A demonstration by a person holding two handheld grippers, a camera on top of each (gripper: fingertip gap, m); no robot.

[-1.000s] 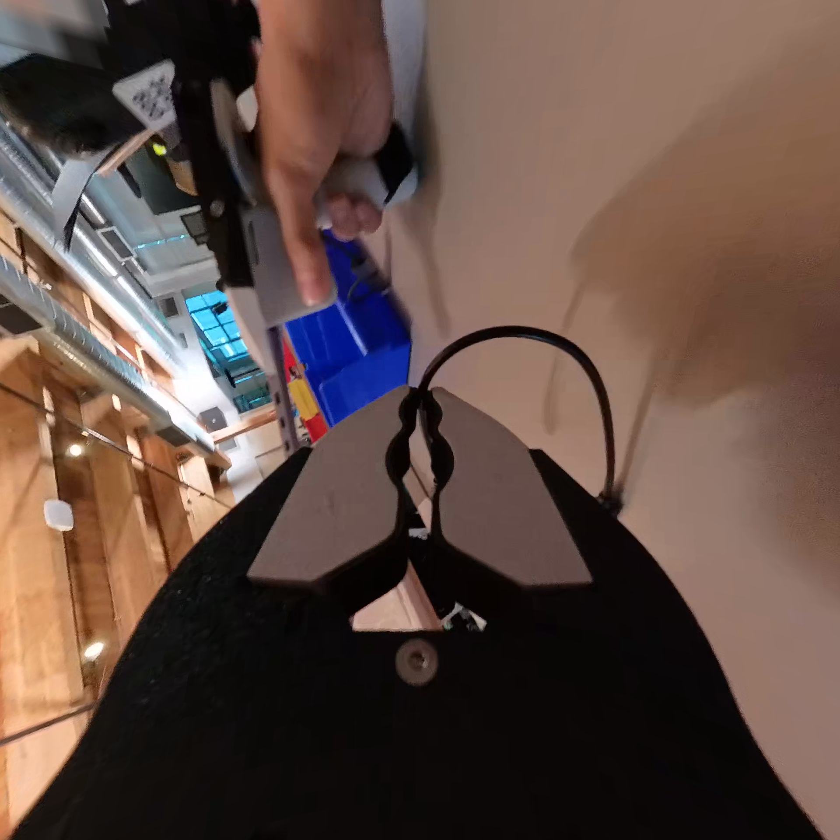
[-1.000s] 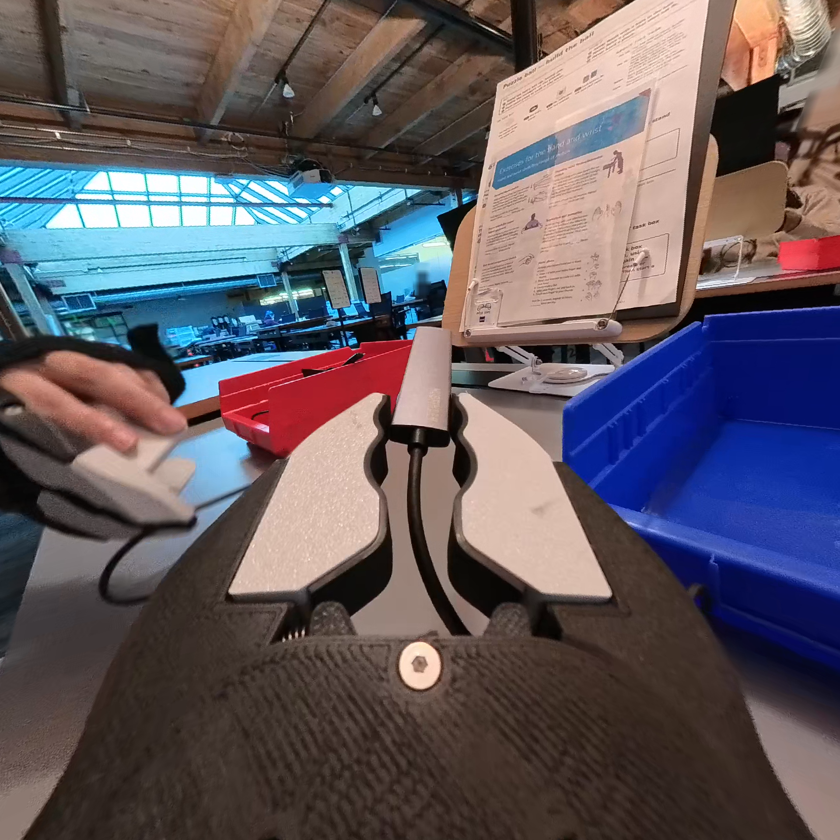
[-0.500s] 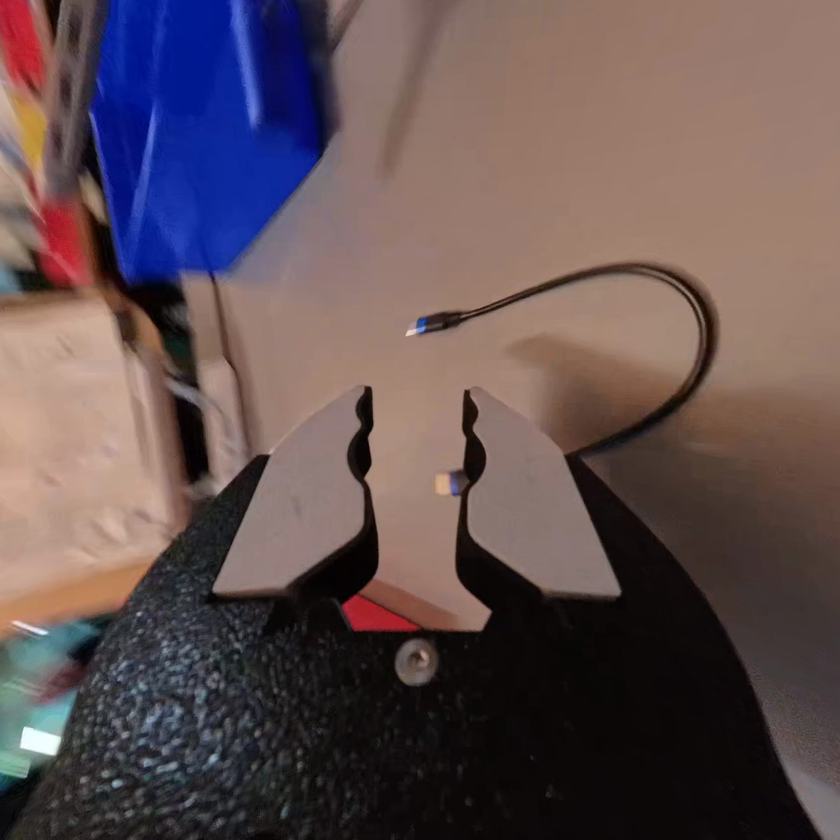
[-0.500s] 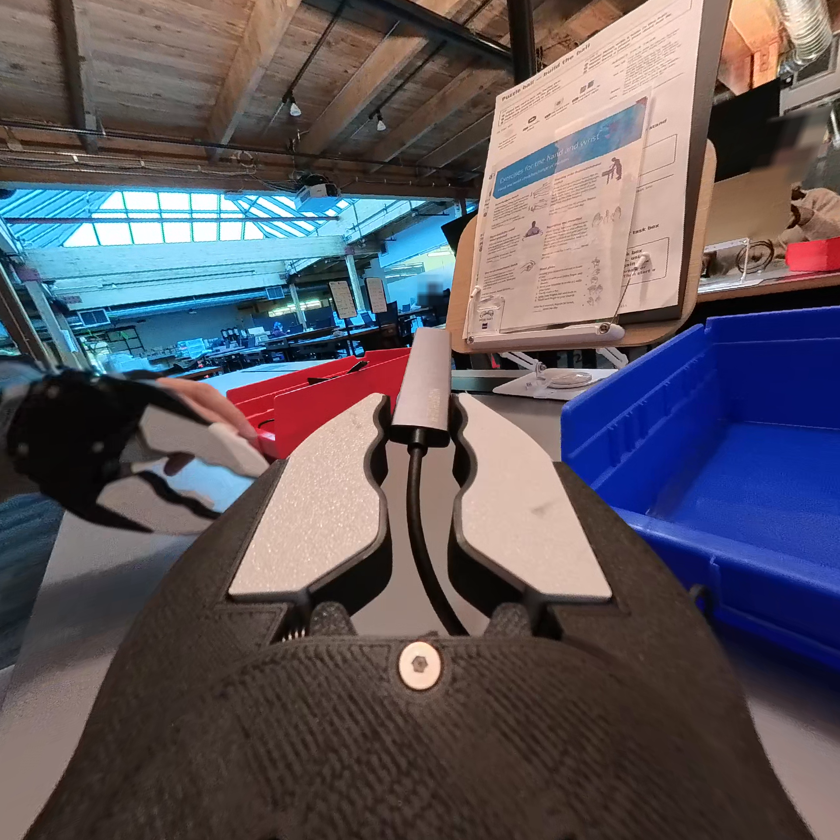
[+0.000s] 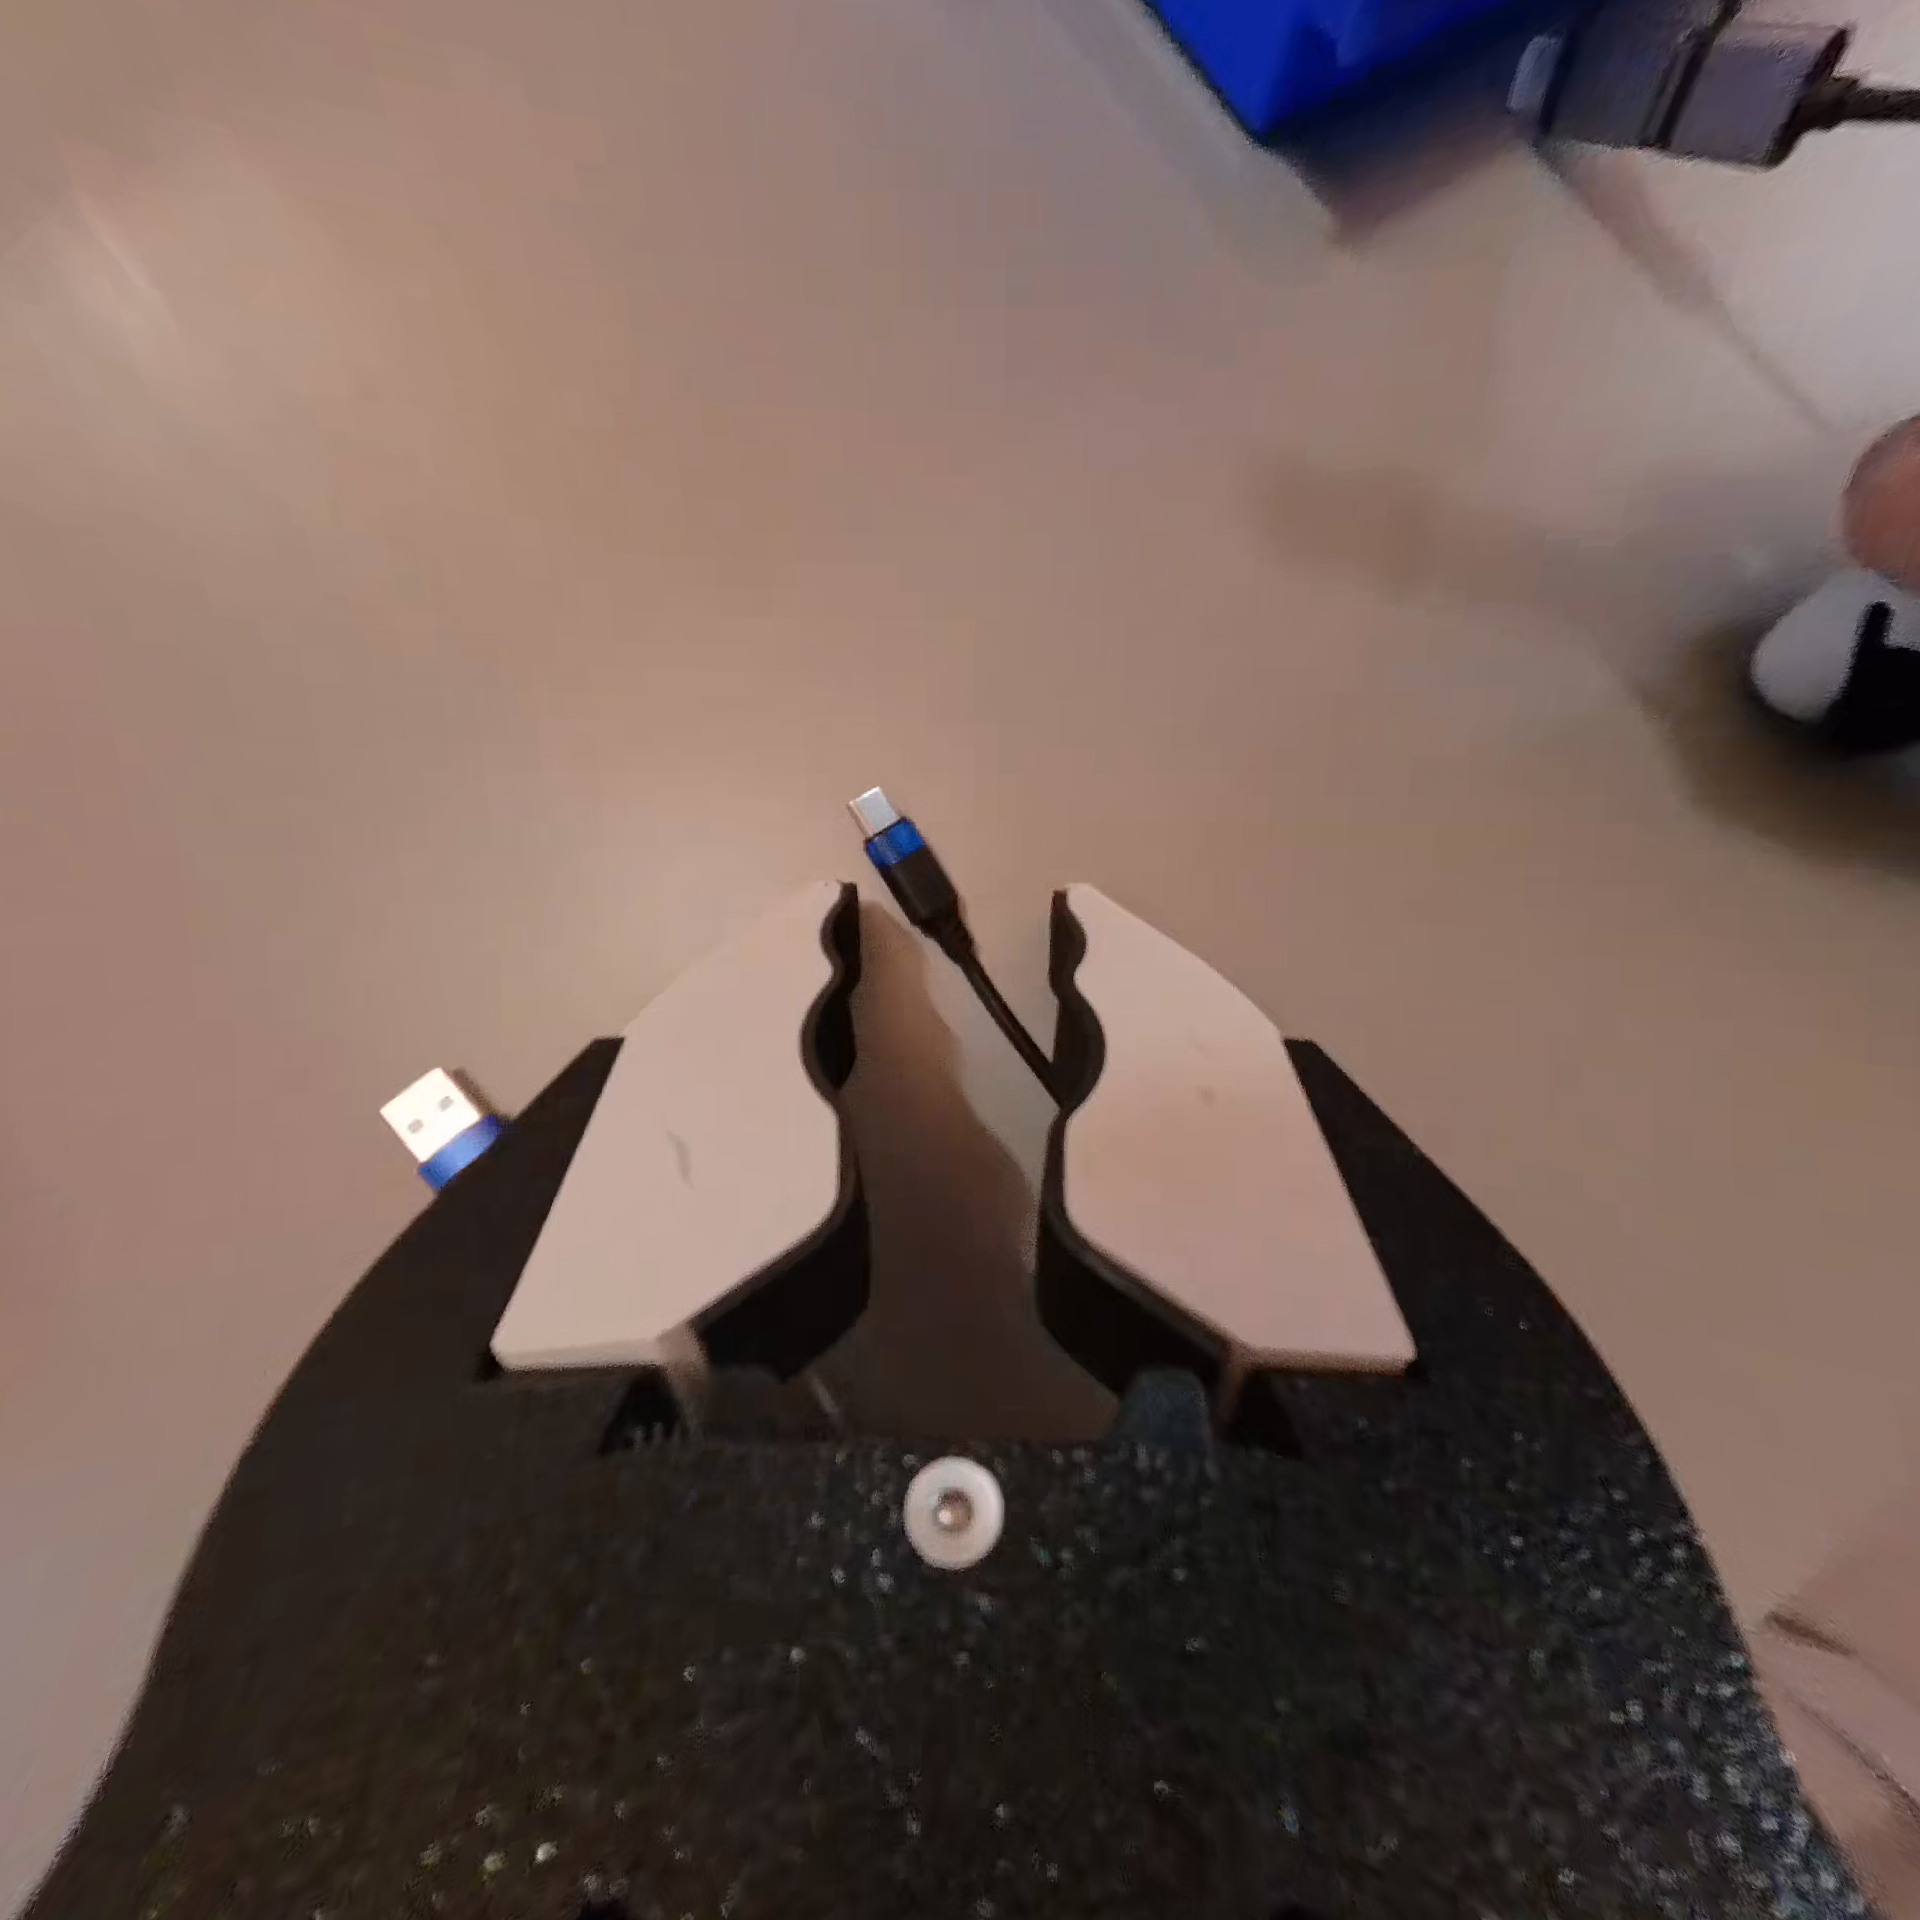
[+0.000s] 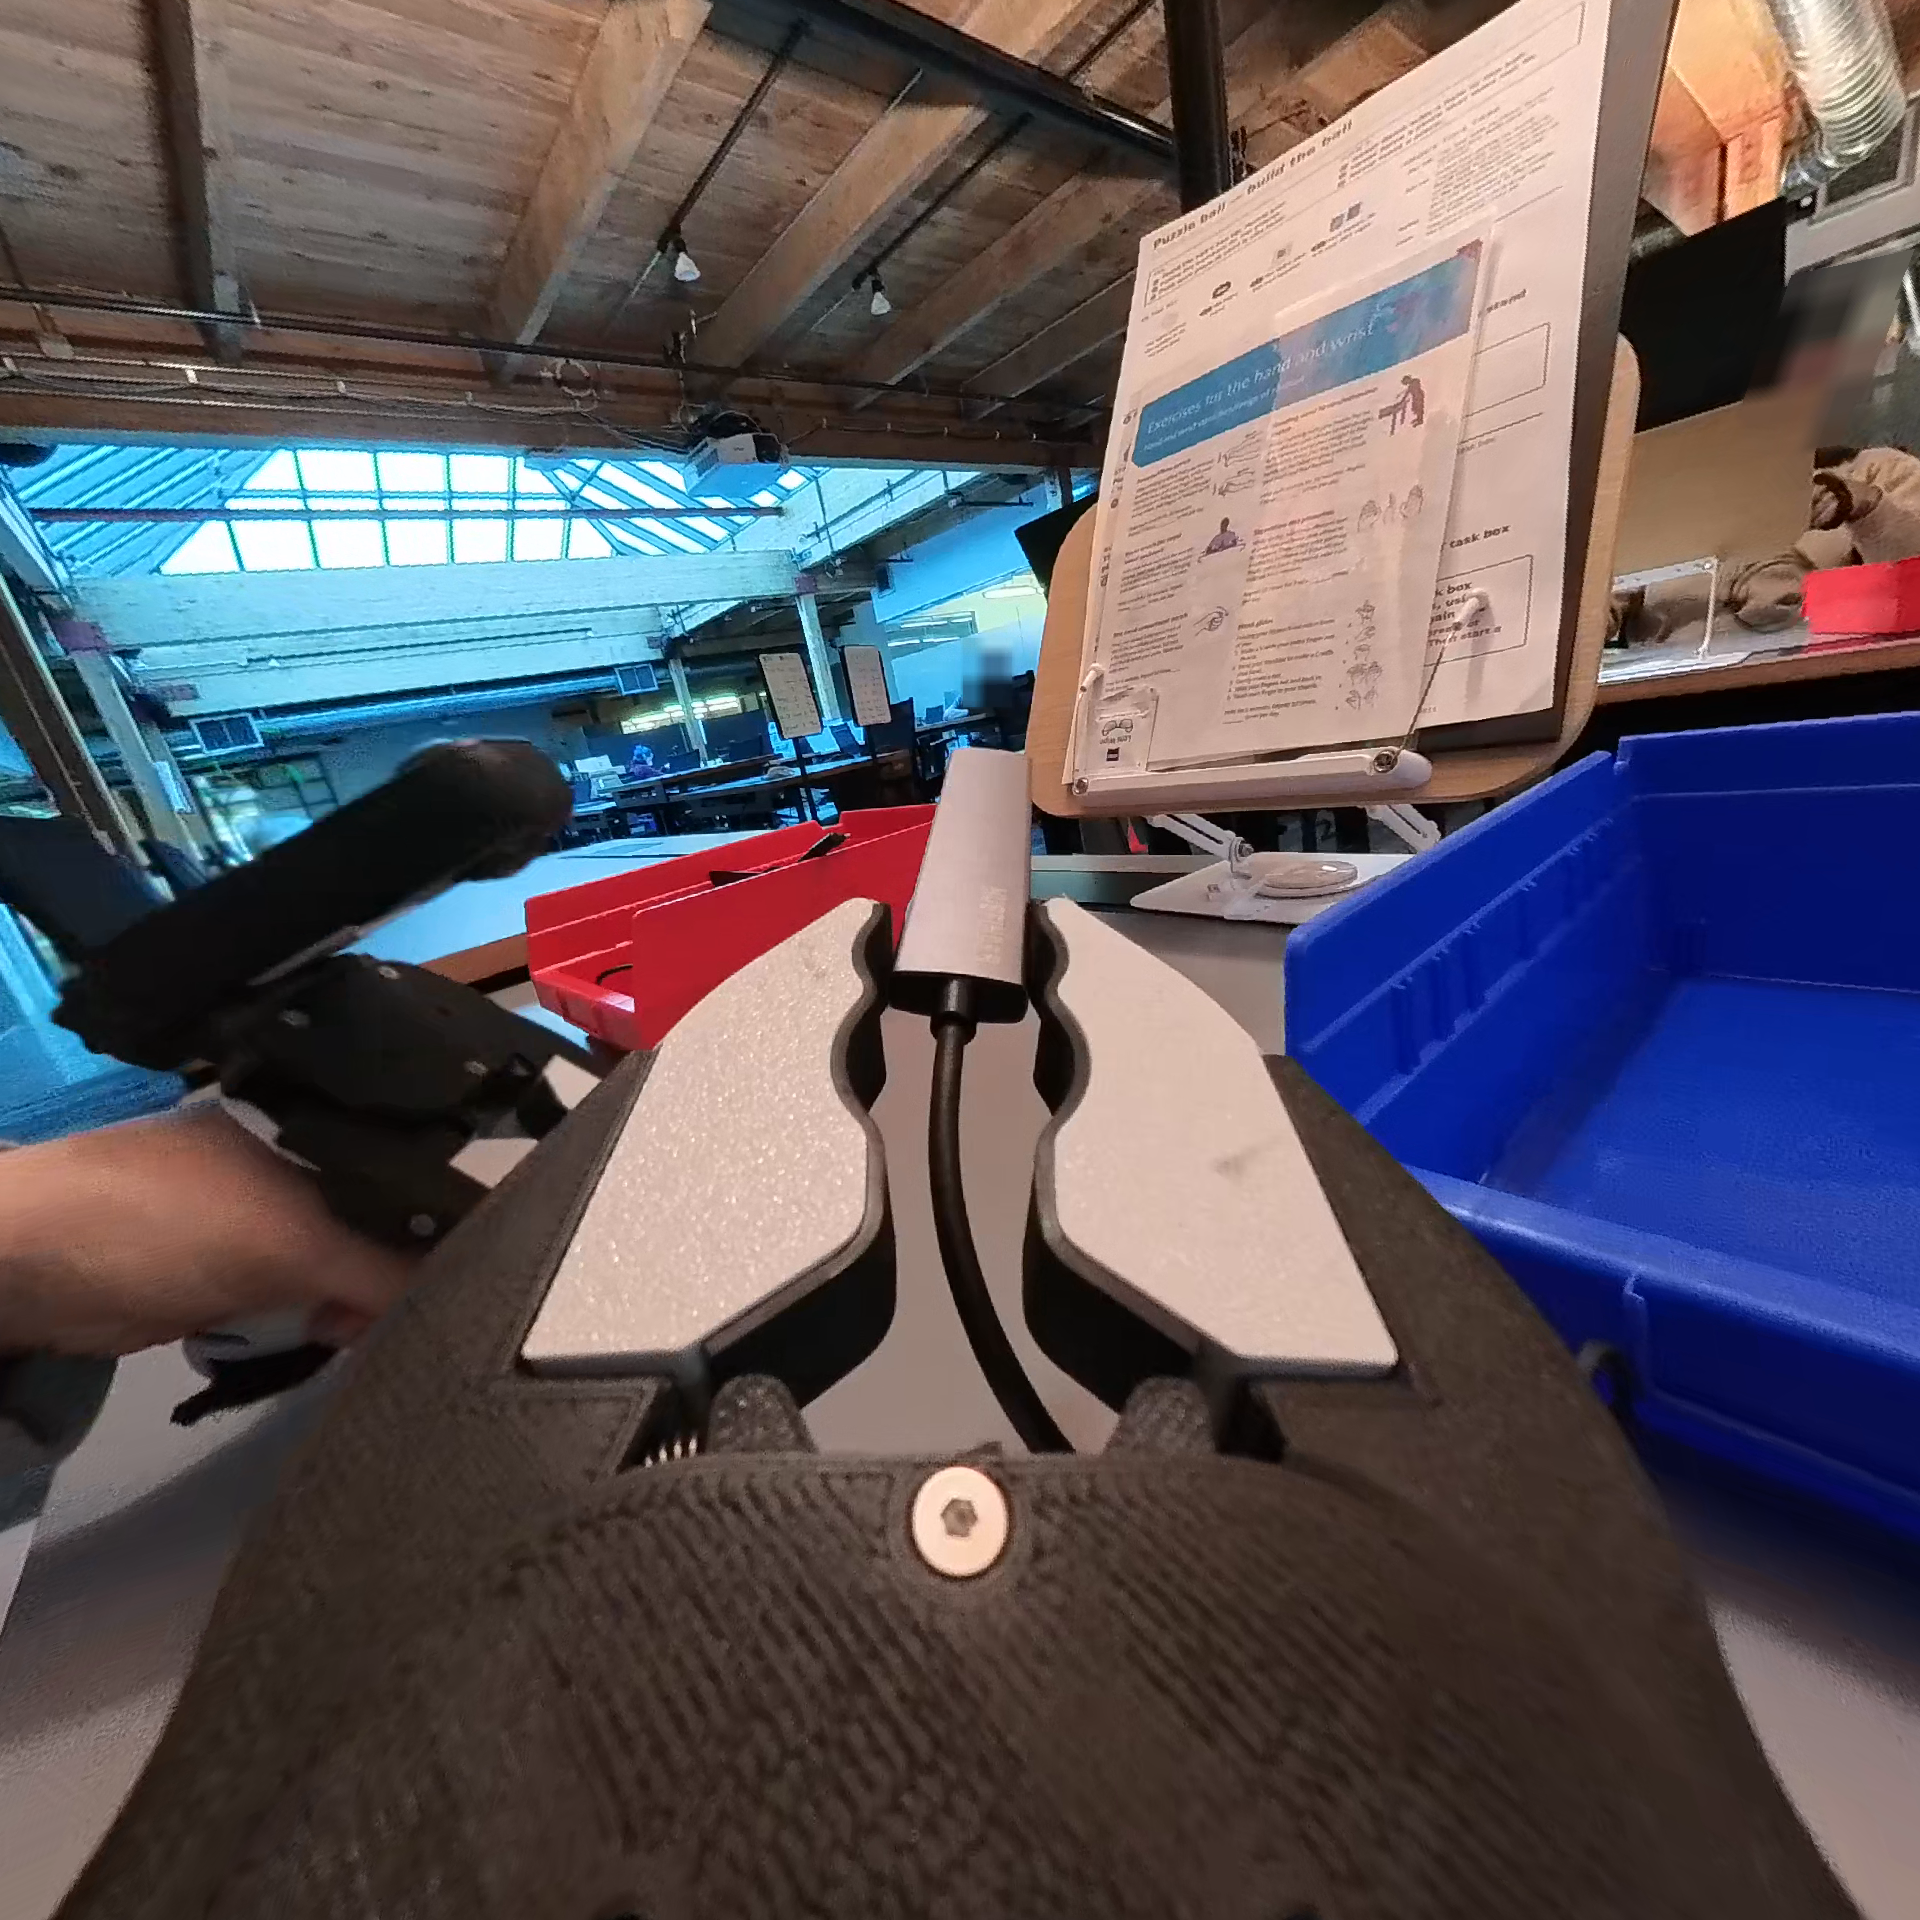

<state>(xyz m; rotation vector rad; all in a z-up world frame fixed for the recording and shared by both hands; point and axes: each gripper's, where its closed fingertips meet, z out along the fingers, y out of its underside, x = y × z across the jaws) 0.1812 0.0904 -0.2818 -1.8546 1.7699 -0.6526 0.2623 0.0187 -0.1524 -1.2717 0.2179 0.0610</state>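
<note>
Our left gripper (image 5: 951, 904), jaws spread, straddles the black cable's blue-collared plug (image 5: 902, 854); we centre it before closing. Our right gripper (image 6: 961, 914) clamps the grey metal hub (image 6: 971, 883) beside the blue plastic bin (image 6: 1662, 1039).

My left gripper (image 5: 954, 899) and right gripper (image 6: 958, 914) match: coarse black printed bodies, pale grey finger plates (image 6: 727, 1132) with wavy black inner edges, one silver hex screw (image 6: 958, 1521) each.
</note>
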